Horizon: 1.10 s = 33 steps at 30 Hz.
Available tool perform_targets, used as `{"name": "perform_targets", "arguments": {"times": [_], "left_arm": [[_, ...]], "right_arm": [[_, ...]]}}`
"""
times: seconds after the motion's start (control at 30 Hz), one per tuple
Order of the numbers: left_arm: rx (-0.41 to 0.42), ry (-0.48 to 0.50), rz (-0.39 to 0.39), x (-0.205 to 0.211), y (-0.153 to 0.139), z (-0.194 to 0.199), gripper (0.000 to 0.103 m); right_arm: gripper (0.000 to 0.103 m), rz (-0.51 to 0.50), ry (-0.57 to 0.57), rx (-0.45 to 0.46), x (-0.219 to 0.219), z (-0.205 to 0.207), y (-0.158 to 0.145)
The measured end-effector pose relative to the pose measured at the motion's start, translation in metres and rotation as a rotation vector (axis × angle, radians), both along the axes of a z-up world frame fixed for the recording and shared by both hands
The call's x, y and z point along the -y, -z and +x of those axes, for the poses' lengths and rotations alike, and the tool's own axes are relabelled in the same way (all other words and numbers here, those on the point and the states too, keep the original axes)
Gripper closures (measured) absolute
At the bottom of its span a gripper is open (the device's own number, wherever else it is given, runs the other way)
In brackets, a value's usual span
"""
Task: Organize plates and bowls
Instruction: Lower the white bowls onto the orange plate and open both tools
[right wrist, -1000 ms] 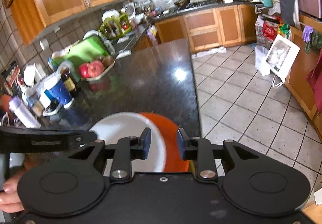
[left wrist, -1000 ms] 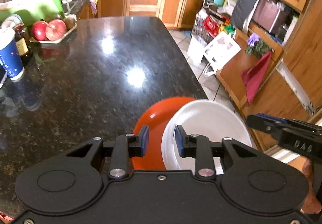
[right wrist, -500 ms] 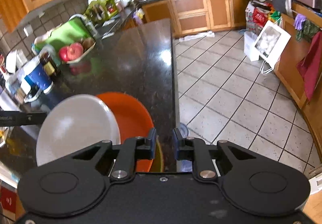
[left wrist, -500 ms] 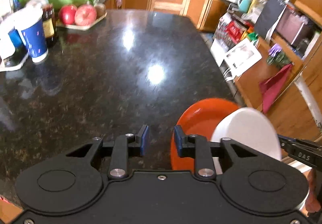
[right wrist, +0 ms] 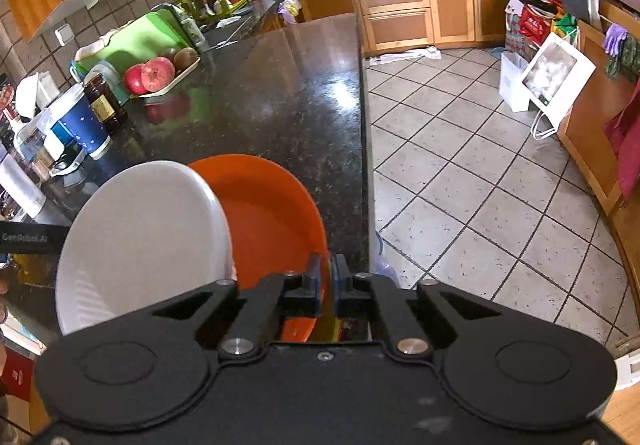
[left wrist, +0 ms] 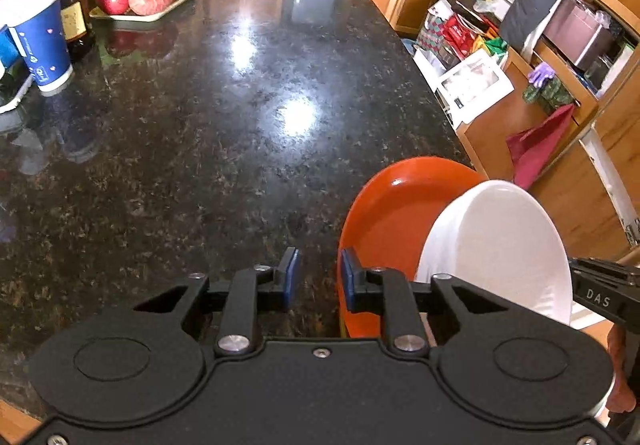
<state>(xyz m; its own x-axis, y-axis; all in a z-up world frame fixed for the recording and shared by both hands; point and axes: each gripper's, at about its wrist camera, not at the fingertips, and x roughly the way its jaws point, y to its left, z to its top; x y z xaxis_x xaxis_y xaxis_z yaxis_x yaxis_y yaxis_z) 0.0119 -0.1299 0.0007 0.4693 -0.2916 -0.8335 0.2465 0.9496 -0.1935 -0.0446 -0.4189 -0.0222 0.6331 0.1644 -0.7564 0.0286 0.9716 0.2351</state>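
An orange bowl [left wrist: 394, 221] and a white bowl [left wrist: 500, 245] stand tilted on edge at the near right corner of the black granite counter [left wrist: 220, 117]. My right gripper [right wrist: 326, 281] is shut on the near rim of the orange bowl [right wrist: 272, 221]; a thin yellow-green edge also shows between its pads. The white bowl [right wrist: 144, 241] leans against the orange one on its left side. My left gripper [left wrist: 316, 279] is open and empty, just left of the orange bowl's rim, above the counter.
A fruit tray with apples [left wrist: 140, 1], a dark jar [left wrist: 76, 15] and a blue paper cup [left wrist: 40, 41] stand at the counter's far left. The counter edge [right wrist: 364, 149] drops to a tiled floor [right wrist: 480, 185] on the right. Cabinets line the far wall.
My right gripper closed onto the orange bowl's rim. My left gripper shifted left, off the bowls, and now points at bare counter. The bowls tilted further upright.
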Motion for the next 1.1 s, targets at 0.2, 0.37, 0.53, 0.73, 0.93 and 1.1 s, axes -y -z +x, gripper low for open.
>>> {"name": "perform_targets", "arguments": {"times": [0.2, 0.37, 0.53, 0.73, 0.93, 1.1], "left_arm": [[-0.049, 0.015, -0.020, 0.001, 0.004, -0.001, 0.083], [-0.062, 0.039, -0.010, 0.005, 0.006, -0.004, 0.085], [-0.075, 0.046, -0.020, 0.003, 0.005, -0.007, 0.085], [-0.061, 0.037, -0.006, 0.003, 0.003, -0.014, 0.084], [-0.023, 0.000, 0.008, 0.000, 0.001, -0.023, 0.080], [0.006, -0.006, 0.015, -0.002, -0.004, -0.033, 0.078]], "right_arm": [[0.099, -0.010, 0.003, -0.020, 0.003, -0.001, -0.004], [0.099, -0.024, 0.002, -0.032, 0.002, -0.006, -0.008], [0.098, -0.022, -0.007, -0.058, 0.000, -0.008, -0.004], [0.092, -0.039, -0.027, -0.069, -0.001, -0.007, -0.004], [0.087, -0.042, 0.009, -0.040, 0.004, -0.012, -0.006], [0.086, -0.048, 0.050, -0.020, 0.004, -0.021, -0.012]]}}
